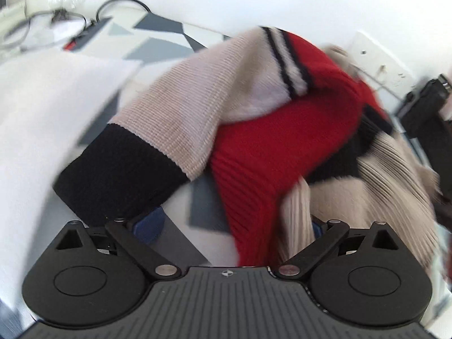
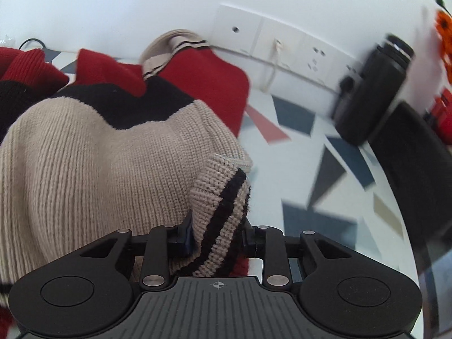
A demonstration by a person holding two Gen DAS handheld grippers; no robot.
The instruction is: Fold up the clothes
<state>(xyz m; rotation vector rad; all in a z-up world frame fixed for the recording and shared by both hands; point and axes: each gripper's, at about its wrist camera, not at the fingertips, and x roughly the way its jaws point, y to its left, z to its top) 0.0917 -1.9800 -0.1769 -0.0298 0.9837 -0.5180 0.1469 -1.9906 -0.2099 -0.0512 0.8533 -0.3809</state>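
A knit sweater in red, beige and black (image 1: pixel 268 141) lies bunched on a table with a grey and blue triangle pattern (image 1: pixel 158 42). In the left wrist view one sleeve with a black cuff (image 1: pixel 118 169) hangs at the left. My left gripper (image 1: pixel 231 226) stands wide open, with sweater folds lying between the fingers. In the right wrist view the same sweater (image 2: pixel 99 163) fills the left half. My right gripper (image 2: pixel 217 237) is shut on its beige hem with black stripes (image 2: pixel 223 209).
A white folded cloth (image 1: pixel 50 107) lies at the left. Cables (image 1: pixel 70 19) and a power strip sit at the table's far left. Wall sockets (image 2: pixel 282 45) line the back wall. A black bottle (image 2: pixel 375 84) stands at the right, beside a dark chair back (image 2: pixel 409 152).
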